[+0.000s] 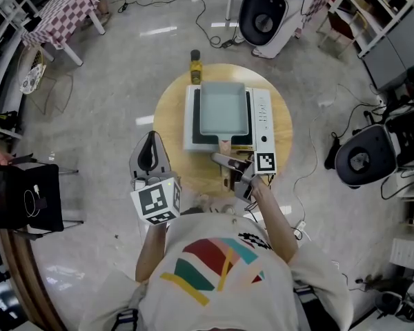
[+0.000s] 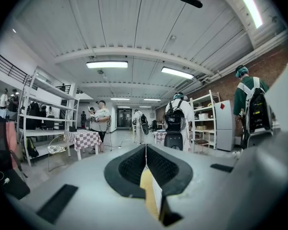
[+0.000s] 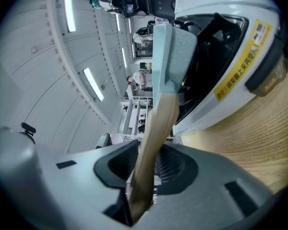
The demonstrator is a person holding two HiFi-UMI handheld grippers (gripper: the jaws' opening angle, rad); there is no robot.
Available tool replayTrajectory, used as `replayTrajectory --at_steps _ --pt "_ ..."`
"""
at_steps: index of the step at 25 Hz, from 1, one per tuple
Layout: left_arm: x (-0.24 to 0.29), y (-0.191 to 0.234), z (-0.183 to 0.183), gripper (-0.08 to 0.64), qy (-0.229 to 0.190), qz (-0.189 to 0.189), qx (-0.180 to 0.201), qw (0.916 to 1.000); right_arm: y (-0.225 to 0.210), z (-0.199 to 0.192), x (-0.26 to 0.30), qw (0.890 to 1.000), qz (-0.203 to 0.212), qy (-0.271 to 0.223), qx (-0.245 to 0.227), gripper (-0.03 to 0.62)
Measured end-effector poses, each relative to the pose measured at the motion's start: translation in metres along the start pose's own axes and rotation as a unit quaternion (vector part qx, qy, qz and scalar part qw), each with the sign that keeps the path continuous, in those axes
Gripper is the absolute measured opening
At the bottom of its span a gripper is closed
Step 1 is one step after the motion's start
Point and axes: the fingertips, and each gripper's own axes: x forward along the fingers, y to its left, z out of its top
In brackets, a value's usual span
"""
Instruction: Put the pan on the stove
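Head view showed the square pale-blue pan (image 1: pixel 224 109) lying over the dark plate of the white induction stove (image 1: pixel 262 116), which stood on the round wooden table (image 1: pixel 169 119). Its wooden handle (image 1: pixel 225 147) pointed toward the person. Whether the base sat fully flat on the plate could not be confirmed. The right claw (image 1: pixel 229 163) was clamped on the handle's outer end. The right gripper view confirmed the wood pinched between the pads, with the pan body beyond. The left claw (image 1: pixel 150 143) was held off the table's near-left edge, and the left gripper view showed its jaws pressed together on nothing, aimed out at the room. A bottle (image 1: pixel 195 66) stood at the table's far edge, apart from the stove.

Assessment: the pan appeared rigid and moderately heavy, with its weight well forward of the grip. It would therefore likely dip nose-down or twist on the smooth, narrow handle. A hold nearer the pan body would be steadier.
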Motion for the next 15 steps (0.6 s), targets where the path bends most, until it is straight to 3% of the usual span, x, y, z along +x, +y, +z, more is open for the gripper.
replayTrajectory --at_steps 15 --pt "0.000 -0.020 0.002 0.006 -0.002 -0.016 0.008 0.9998 -0.002 0.002 -0.029 0.999 0.006 -0.030 0.011 0.091"
